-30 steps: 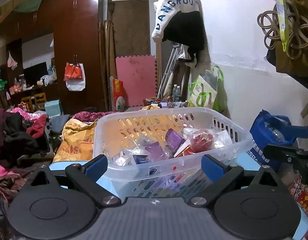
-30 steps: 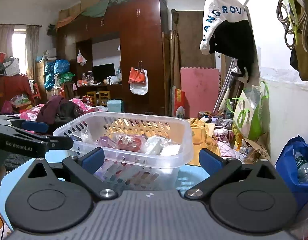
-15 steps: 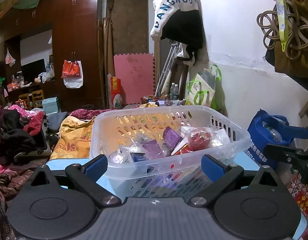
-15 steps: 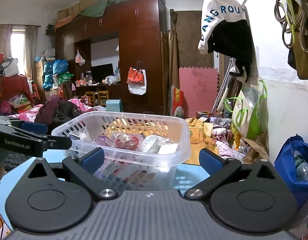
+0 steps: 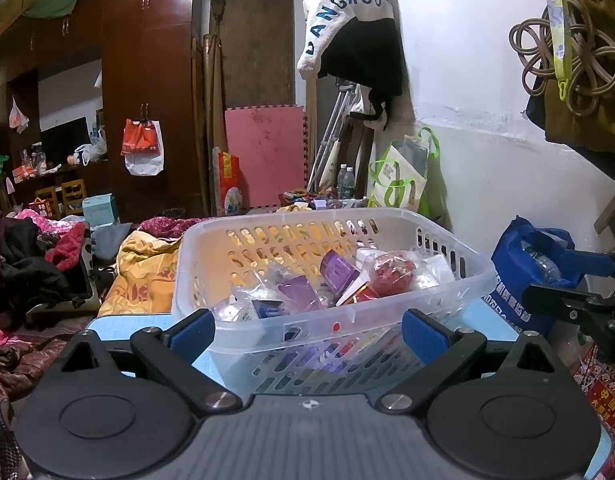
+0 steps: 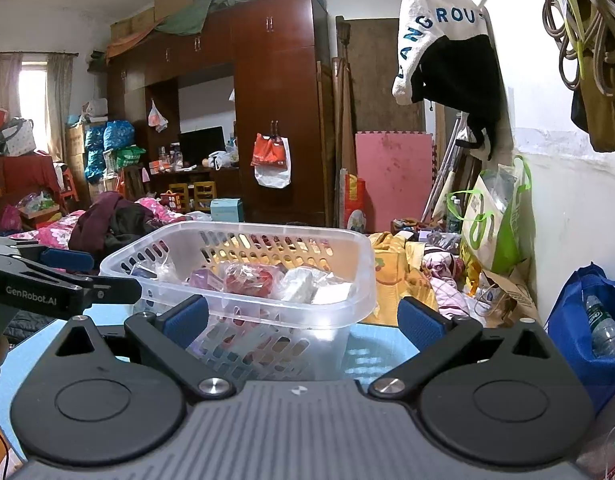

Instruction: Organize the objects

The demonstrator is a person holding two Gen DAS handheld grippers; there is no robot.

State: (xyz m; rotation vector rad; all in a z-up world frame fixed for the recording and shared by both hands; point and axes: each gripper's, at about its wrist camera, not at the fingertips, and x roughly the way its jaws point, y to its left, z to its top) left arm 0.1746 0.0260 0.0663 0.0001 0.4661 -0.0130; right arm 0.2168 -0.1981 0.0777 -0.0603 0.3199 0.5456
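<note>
Judging by the clear slotted basket (image 5: 331, 320) on the blue table (image 6: 371, 352), already holding wrapped snack packets (image 5: 391, 270), most sorting looks done; my left gripper (image 5: 307, 330) and right gripper (image 6: 303, 320) both gape wide, empty, just before it

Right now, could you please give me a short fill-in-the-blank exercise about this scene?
1. The wrapped items lie inside a clear plastic ____.
2. The basket stands on a light ____ table.
3. Both the left gripper and the right gripper are ____ and empty.
4. A round ____ wrapped item lies among the purple packets.

Missing words: basket; blue; open; red
</note>
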